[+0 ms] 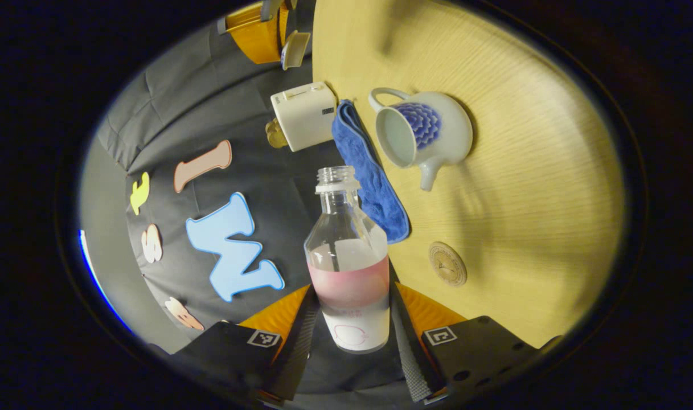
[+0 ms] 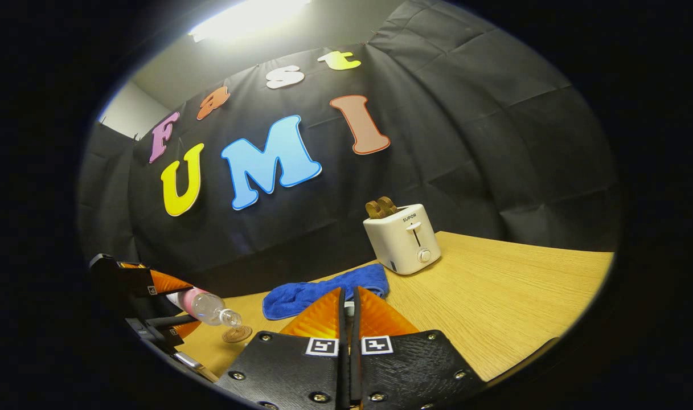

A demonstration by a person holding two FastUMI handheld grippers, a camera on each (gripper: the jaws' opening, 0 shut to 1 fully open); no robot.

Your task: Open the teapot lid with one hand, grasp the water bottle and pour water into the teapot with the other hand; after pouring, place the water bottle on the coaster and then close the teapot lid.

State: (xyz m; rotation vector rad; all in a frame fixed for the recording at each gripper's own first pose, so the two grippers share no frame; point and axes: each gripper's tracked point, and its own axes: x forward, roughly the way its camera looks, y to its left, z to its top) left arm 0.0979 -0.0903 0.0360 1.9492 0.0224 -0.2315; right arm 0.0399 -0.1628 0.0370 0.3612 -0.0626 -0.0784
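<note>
Beside the teapot (image 1: pixel 423 134), bottle (image 1: pixel 349 267) in left tongs (image 1: pixel 352 336).

Clear plastic bottle (image 1: pixel 349 256), glossy glazed teapot (image 1: pixel 426 134), fuzzy blue cloth (image 1: pixel 372 176), matt wood-grain table (image 1: pixel 540 188)

A made-up kitchen corner in a booth is shown: a wooden counter (image 2: pixel 494 296) is set against a black cloth wall (image 2: pixel 466 142), and a toaster (image 2: pixel 403 239), teapot (image 1: pixel 423 134) and blue cloth (image 2: pixel 323 290) are laid out.

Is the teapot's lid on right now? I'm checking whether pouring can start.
No. In the left gripper view the teapot shows an open, uncovered mouth.
</note>
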